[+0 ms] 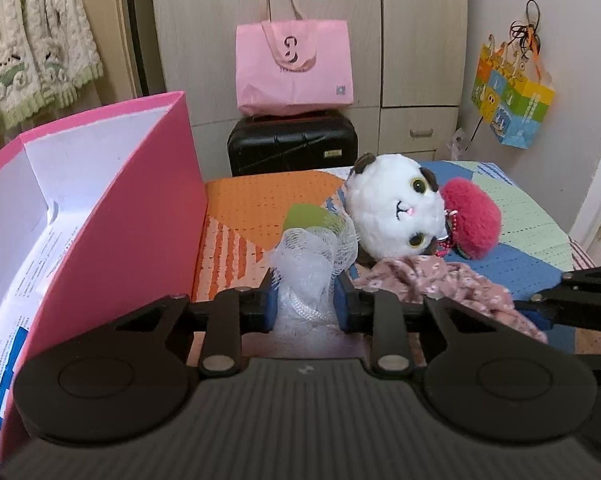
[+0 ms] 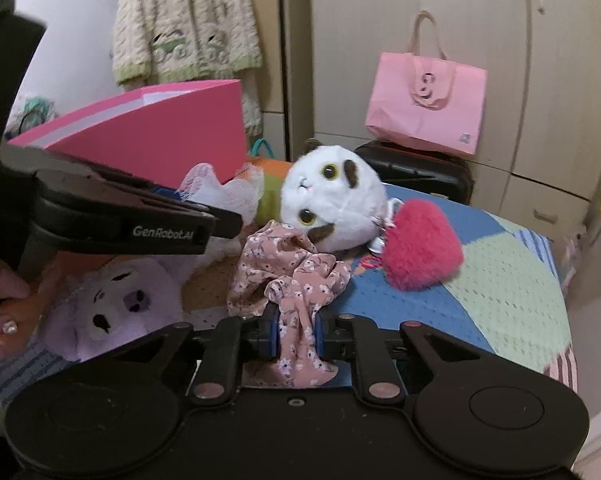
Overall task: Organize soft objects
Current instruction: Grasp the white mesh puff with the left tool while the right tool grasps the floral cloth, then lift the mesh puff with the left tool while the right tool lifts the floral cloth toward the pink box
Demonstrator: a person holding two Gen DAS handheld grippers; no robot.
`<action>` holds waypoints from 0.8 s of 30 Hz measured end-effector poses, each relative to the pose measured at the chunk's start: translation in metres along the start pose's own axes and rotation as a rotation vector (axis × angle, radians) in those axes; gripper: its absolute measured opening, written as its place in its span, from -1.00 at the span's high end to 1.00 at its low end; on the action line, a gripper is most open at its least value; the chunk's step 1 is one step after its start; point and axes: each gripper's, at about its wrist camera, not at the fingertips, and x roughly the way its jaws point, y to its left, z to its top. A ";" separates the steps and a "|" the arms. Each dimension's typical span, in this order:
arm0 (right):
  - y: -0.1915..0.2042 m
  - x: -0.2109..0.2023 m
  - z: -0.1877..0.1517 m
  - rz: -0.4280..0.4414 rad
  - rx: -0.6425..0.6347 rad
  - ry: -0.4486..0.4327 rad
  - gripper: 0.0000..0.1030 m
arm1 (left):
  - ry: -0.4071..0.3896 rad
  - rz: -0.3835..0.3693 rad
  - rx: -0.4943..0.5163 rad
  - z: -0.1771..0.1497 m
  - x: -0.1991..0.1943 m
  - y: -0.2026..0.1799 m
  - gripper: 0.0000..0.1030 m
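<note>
White mesh bath puff point(image 1: 314, 268) sits clamped between the left gripper point(image 1: 306, 300) jaws. Floral fabric scrunchie point(image 2: 296, 280) is pinched in the right gripper point(image 2: 296, 334). Beyond both jaws: round plush cat point(image 1: 396, 204), pink pom-pom point(image 1: 472, 216); pink box point(image 1: 140, 200) left.

On the bed point(image 1: 520, 216), the open box point(image 1: 148, 184) stands at the left. Right of it lies the mesh bath sponge point(image 1: 316, 252), then the panda plush point(image 1: 396, 208), with the fuzzy heart keychain point(image 1: 472, 216) touching its right side. The floral scrunchie point(image 2: 288, 272) lies in front of the panda. Behind the bed, a tote bag point(image 1: 296, 68) sits on a suitcase point(image 1: 292, 144).
</note>
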 end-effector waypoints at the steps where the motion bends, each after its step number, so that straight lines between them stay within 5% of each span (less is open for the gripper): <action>1: -0.002 -0.002 -0.002 -0.008 0.016 -0.005 0.64 | -0.012 -0.003 0.000 -0.001 -0.001 -0.001 0.49; 24: -0.013 -0.038 -0.034 -0.174 0.255 -0.110 0.64 | -0.274 -0.265 -0.175 -0.006 -0.045 0.017 0.53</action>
